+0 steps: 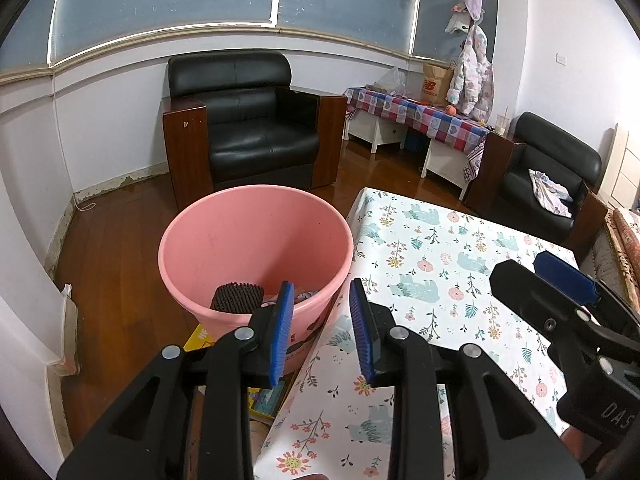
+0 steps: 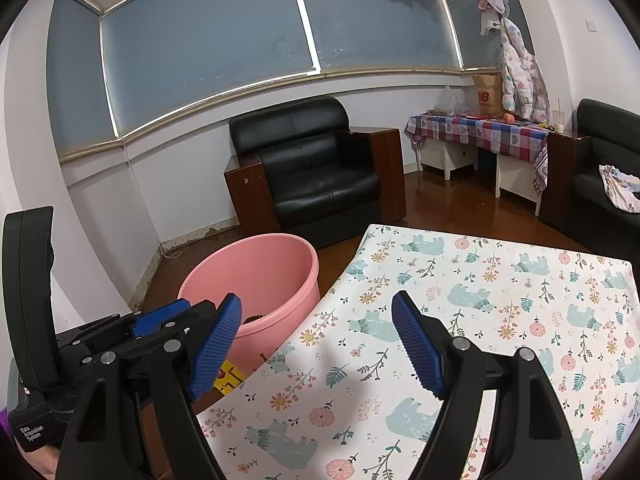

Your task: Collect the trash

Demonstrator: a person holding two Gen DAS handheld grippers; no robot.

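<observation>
A pink bucket (image 1: 256, 248) stands on the floor by the table's left edge; a dark ridged item (image 1: 237, 298) lies inside it. It also shows in the right wrist view (image 2: 256, 276). My left gripper (image 1: 322, 332) is open and empty, over the table's left edge, just short of the bucket. My right gripper (image 2: 316, 344) is open and empty above the floral tablecloth (image 2: 480, 320). The right gripper also shows in the left wrist view (image 1: 560, 292). No trash shows on the cloth.
A black armchair (image 1: 248, 128) stands behind the bucket. A second armchair (image 1: 548, 184) with cloth on it is at the right. A checked-cloth side table (image 1: 420, 116) holds bags. Yellow printed items (image 1: 200, 338) lie on the wooden floor beside the bucket.
</observation>
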